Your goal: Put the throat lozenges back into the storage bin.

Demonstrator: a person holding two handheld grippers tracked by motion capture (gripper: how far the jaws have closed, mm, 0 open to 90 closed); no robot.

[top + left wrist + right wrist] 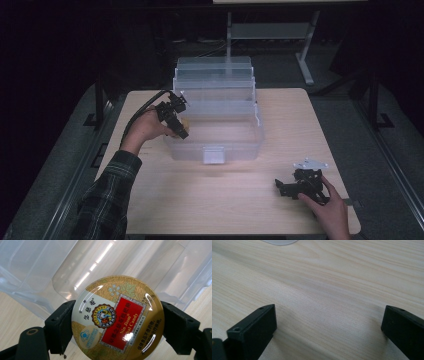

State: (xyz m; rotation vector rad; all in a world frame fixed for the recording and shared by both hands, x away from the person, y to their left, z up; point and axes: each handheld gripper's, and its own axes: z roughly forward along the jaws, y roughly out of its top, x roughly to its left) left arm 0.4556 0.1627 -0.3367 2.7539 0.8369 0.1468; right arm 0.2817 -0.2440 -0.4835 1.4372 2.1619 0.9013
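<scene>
Left claw [181, 131] lifted up and tipped forward and down, jaws squeezed tight on something round. Left hand [145, 129] wrapped behind the claw, checked sleeve [107, 192] further back. Right claw [280, 187] low and lying flat, jaws spread wide apart. Right hand [327, 207] gripping just behind that claw.

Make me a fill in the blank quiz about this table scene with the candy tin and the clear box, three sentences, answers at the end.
1. The left gripper grips a round candy tin by its ____.
2. The tin is held at the open clear plastic ____.
3. The right gripper has its jaws ____, with nothing between them, above the wooden table.

Missing words: edges; box; open
</scene>
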